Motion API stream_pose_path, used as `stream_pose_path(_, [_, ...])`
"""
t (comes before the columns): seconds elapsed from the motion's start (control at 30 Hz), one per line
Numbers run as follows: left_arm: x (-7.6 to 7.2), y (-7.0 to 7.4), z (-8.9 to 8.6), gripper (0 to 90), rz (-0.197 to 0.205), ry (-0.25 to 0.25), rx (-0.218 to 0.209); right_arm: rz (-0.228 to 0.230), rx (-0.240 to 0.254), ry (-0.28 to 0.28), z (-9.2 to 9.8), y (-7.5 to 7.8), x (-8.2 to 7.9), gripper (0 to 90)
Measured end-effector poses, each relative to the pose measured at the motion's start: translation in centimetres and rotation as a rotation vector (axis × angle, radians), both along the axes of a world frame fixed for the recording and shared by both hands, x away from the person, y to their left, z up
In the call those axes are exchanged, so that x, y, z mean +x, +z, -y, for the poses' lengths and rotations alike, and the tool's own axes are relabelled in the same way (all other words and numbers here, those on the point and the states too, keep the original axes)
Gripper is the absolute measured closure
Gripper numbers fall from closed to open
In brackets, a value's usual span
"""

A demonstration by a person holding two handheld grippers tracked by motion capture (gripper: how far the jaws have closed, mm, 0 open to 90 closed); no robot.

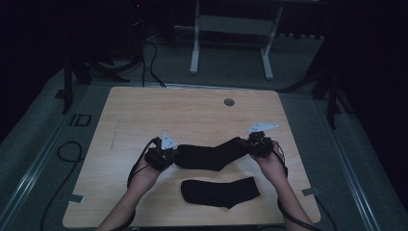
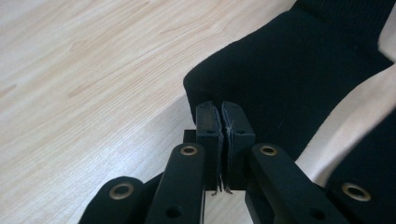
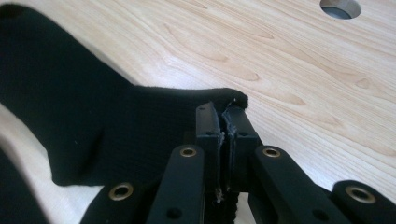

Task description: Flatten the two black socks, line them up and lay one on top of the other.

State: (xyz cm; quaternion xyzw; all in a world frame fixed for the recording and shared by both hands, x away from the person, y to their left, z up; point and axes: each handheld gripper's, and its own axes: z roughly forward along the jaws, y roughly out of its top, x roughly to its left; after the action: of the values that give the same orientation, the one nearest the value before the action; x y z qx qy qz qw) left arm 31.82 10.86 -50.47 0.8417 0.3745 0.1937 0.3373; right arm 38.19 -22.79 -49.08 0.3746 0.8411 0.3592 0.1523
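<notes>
Pale wooden counter [image 1: 144,110] held one flat black sock [image 1: 220,191]. I had my left gripper [image 1: 166,155] and right gripper [image 1: 256,143] each clamped on an end of the other black knitted sock [image 1: 211,155], stretched out between them; laying it on its mate seemed left.

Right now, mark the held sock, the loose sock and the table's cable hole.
held sock [image 1: 211,155], high view, middle of the span between the two hand-held grippers.
loose sock [image 1: 219,191], high view, middle of its body, flat on the table.
cable hole [image 1: 229,102], high view, centre of the grey insert.
</notes>
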Motion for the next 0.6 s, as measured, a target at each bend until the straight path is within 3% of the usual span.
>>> stream_pose_path(0.2, [-1.3, 1.2, 0.1, 87.6, 0.015, -0.033, -0.033, 0.02, 0.025, -0.009, 1.4, 1.0, -2.1, 86.0])
stream_pose_path(0.3, [-2.2, 1.6, 0.3, 87.6, 0.024, -0.057, -0.025, 0.026, 0.041, -0.006, 2.0, 1.3, -3.6, 85.9])
stream_pose_path(0.6, [-5.2, 1.9, 0.6, 87.5, -0.023, -0.146, -0.049, 0.021, 0.067, -0.009, 3.6, 1.7, -8.4, 85.8])
